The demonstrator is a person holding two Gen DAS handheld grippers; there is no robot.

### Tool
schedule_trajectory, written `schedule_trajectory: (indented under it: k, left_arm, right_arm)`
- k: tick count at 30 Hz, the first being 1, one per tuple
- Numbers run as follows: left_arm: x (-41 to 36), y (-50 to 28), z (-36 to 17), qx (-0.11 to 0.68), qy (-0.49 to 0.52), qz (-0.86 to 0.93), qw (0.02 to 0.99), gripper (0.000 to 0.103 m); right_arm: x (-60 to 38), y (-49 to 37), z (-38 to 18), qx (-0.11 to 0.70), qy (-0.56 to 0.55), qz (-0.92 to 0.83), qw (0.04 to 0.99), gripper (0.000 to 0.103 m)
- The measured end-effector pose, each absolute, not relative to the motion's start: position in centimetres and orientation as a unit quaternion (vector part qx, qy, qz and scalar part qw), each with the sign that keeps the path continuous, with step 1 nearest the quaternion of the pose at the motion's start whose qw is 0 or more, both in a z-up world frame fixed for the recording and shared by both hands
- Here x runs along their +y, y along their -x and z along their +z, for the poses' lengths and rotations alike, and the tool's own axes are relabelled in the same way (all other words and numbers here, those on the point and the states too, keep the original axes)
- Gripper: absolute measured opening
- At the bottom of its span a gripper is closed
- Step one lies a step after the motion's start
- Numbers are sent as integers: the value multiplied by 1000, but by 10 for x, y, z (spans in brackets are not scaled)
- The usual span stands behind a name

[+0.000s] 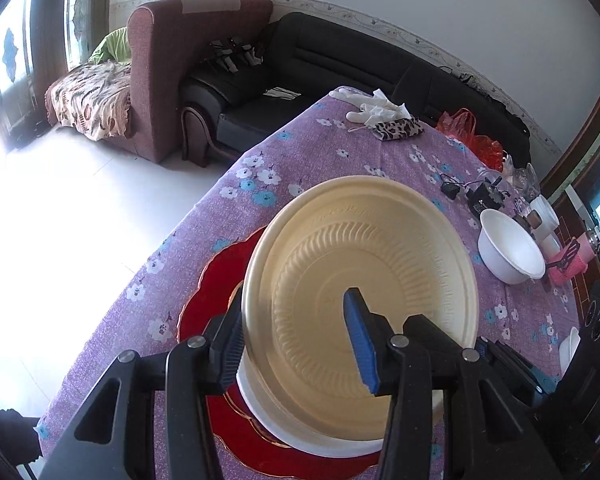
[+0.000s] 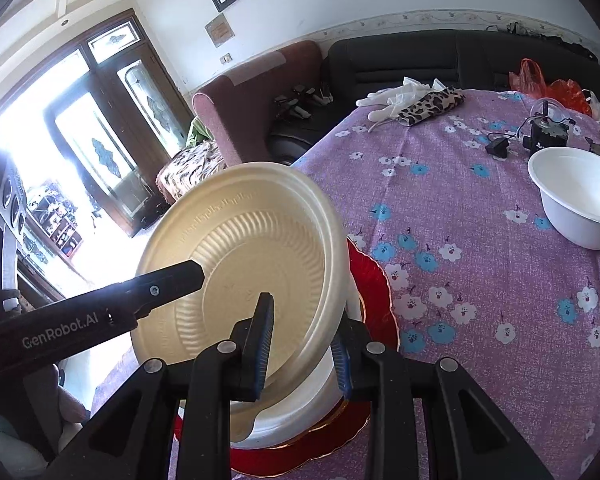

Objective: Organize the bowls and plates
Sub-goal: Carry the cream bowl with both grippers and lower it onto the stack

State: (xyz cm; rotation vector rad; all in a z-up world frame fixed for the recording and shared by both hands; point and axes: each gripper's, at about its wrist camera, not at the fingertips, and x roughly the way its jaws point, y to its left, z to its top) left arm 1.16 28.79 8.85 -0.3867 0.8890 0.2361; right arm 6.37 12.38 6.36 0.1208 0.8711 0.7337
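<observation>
The worktop (image 1: 204, 304) under its purple flowered cloth takes up most of the room here; its left edge drops to bare, bright floor (image 1: 80, 208), with a maroon armchair (image 1: 172, 68) and a black sofa (image 1: 340, 60) standing well back. The middle of the cloth lies open. Near that left edge sits a red scalloped plate (image 1: 204, 280), its rim just inside the cloth's border. On it stands a white bowl (image 1: 260, 408), and a cream ribbed bowl (image 1: 364, 280) hangs tilted just above that, its hollow turned toward both cameras.

The left gripper (image 1: 296, 344) has its jaws closed narrowly over the cream bowl's left rim, one pad inside, one outside. The right gripper (image 2: 304, 348) pinches the opposite rim the same way, jaws narrow.

A second white bowl (image 2: 576, 200) rests alone well off to the right, near black gadgets (image 2: 540, 136). White gloves (image 2: 396, 96) and a leopard-print pouch (image 2: 432, 106) lie at the far edge.
</observation>
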Motion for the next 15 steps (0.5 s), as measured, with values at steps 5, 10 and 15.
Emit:
schedule_trajectory:
  k: [5, 10, 15]
  left_arm:
    - [289, -11, 82, 429, 188, 115, 876, 45]
    - [289, -8, 81, 430, 189, 120, 874, 52]
    - [285, -4, 84, 427, 174, 127, 878, 58]
  right_arm:
    - [127, -64, 59, 415, -48, 345, 840, 31]
    - [131, -60, 61, 409, -34, 345, 844, 31]
    - [134, -56, 63, 401, -21, 345, 848, 38]
